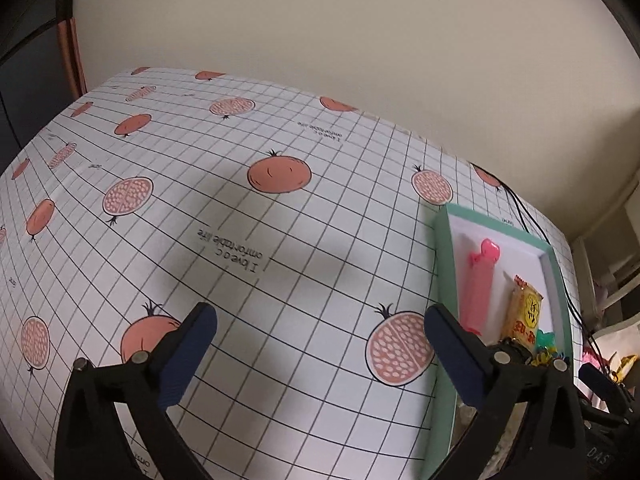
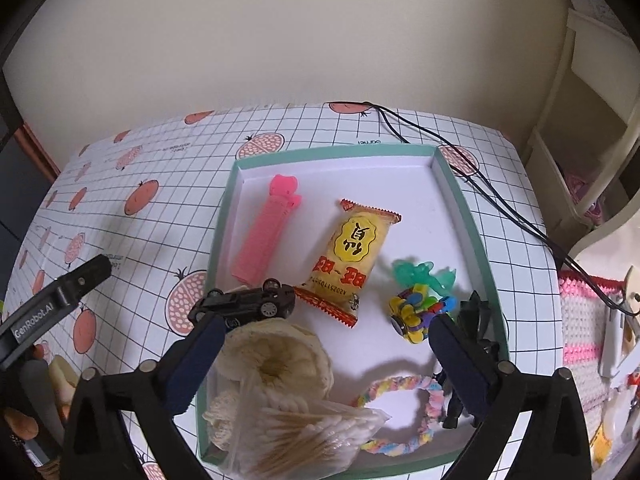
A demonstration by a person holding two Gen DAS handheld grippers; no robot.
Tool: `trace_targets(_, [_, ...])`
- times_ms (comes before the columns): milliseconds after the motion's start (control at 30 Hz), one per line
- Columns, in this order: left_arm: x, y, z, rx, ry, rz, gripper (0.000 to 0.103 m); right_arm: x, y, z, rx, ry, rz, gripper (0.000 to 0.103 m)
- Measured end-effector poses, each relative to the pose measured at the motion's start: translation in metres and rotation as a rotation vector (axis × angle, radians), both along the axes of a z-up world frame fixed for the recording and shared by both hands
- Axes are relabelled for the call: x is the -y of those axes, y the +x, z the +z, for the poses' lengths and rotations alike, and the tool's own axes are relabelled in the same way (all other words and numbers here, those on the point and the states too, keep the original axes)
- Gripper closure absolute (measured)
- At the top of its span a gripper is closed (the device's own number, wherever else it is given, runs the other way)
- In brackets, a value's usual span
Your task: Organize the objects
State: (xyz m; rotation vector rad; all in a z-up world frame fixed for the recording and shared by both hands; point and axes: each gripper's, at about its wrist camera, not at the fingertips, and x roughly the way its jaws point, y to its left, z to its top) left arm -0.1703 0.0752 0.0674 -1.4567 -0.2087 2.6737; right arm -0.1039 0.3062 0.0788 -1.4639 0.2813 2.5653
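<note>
A shallow white tray with a green rim (image 2: 332,152) holds a pink clip (image 2: 264,232), a yellow snack packet (image 2: 352,260), a green hair claw (image 2: 420,274), a multicoloured flower toy (image 2: 416,312), a pastel braided band (image 2: 400,412), a cream knitted roll (image 2: 276,360) and a bag of cotton swabs (image 2: 300,436). A black toy car (image 2: 244,304) lies tipped, wheels showing, by the tray's left wall. My right gripper (image 2: 326,328) hovers open above the tray's near half, holding nothing. My left gripper (image 1: 318,320) is open over bare tablecloth left of the tray (image 1: 440,264).
A grid tablecloth with pomegranate prints (image 1: 240,208) covers the table up to a cream wall. Black cables (image 2: 500,200) run past the tray's far right corner. A white shelf (image 2: 580,120) and a pink crocheted piece (image 2: 584,332) stand to the right.
</note>
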Motion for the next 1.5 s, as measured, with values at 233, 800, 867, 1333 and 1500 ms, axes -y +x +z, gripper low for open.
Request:
trace_targets(233, [0.007, -0.001, 0.006, -0.013, 0.022, -0.007, 0.000, 0.008, 0.002, 0.005, -0.011, 0.026, -0.016, 0.000])
trace_targets(800, [0.030, 0.050, 0.065, -0.182, -0.057, -0.080, 0.000, 0.036, 0.055, 0.043, -0.097, 0.074, -0.045, 0.000])
trace_targets(867, [0.036, 0.057, 0.070, -0.189, -0.048, -0.086, 0.000, 0.039, 0.062, 0.046, -0.105, 0.082, -0.047, 0.000])
trace_targets(1333, [0.062, 0.126, 0.092, -0.289, 0.010, -0.145, 0.000, 0.062, 0.121, 0.052, -0.136, 0.079, -0.057, 0.000])
trace_targets(1500, [0.063, 0.144, 0.078, -0.277, -0.008, -0.157, 0.000, 0.075, 0.141, 0.052, -0.166, 0.106, -0.051, 0.000])
